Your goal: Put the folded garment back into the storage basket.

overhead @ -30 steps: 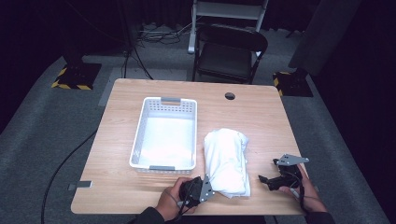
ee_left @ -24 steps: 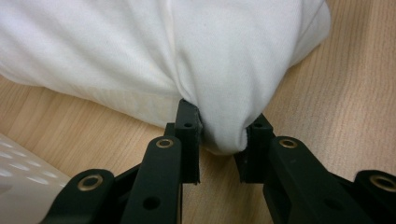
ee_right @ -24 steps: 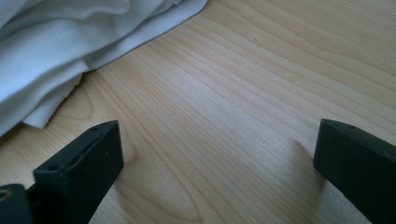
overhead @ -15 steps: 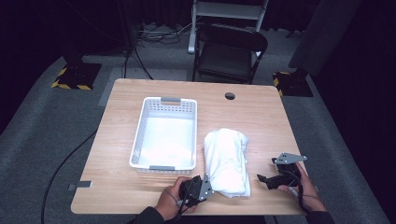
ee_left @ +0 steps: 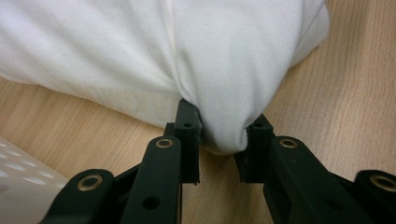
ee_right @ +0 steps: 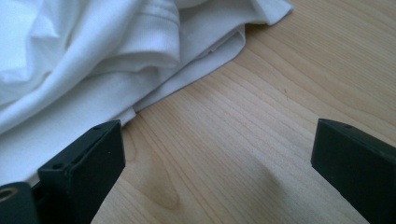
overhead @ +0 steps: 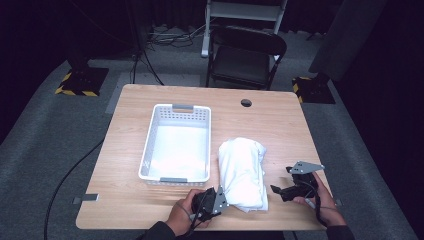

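Observation:
A folded white cloth [overhead: 242, 172] lies on the wooden table [overhead: 280, 125], right of a white plastic basket [overhead: 150, 145]. My left gripper [overhead: 224, 199] is at the cloth's near left corner. In the left gripper view the jaws of this gripper [ee_left: 223, 128] are shut on a bunched fold of the cloth [ee_left: 224, 70]. My right gripper [overhead: 281, 190] rests low over the table just right of the cloth, pointing toward it. In the right gripper view that gripper [ee_right: 215, 154] stands open over bare wood, with the cloth's edge [ee_right: 140, 79] just ahead and to the left.
The basket holds nothing that I can see. A round cable hole [overhead: 246, 103] sits near the table's far edge. A black folding chair [overhead: 247, 55] stands behind the table. Bare wood lies right of the cloth and along the far side.
My right gripper has edged slightly left toward the cloth. The left gripper and the cloth have stayed put.

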Demonstrator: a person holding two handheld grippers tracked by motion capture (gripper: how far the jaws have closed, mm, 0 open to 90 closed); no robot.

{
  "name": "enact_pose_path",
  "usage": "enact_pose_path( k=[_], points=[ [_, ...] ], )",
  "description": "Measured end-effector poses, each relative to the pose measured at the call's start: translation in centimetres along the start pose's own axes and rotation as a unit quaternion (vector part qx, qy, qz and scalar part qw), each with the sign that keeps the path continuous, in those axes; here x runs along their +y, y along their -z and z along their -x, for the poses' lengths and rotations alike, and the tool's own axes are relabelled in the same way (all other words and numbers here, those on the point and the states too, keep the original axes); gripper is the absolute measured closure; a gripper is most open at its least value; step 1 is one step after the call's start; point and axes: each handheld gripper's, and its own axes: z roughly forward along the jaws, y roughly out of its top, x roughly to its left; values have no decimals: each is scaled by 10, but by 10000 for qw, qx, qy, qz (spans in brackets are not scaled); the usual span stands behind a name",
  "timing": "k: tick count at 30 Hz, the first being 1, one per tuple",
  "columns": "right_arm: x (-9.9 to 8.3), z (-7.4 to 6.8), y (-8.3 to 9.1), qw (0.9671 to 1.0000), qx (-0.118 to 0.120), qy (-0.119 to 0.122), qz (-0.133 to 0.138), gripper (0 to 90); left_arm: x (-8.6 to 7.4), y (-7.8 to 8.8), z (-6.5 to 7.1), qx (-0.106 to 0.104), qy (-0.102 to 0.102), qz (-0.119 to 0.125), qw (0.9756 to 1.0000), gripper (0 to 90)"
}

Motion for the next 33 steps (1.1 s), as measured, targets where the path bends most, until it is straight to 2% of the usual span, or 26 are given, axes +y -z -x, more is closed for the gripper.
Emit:
enact_pose_path(
  k=[14, 23, 29, 33],
  points=[
    [15, -10, -2, 9999, 124, 87, 82, 32, 0, 0, 0, -17, 4, -5, 10000, 733],
    [25, -16, -5, 9997, 123, 179, 109, 32, 0, 0, -1, -19, 4, -3, 10000, 733],
    [31, -18, -4, 9996, 127, 115, 203, 32, 0, 0, -1, -11, -31, -9, 10000, 732],
    [38, -20, -5, 9997, 40, 90, 227, 32, 0, 0, -1, -17, -18, -17, 10000, 732]
  ],
)
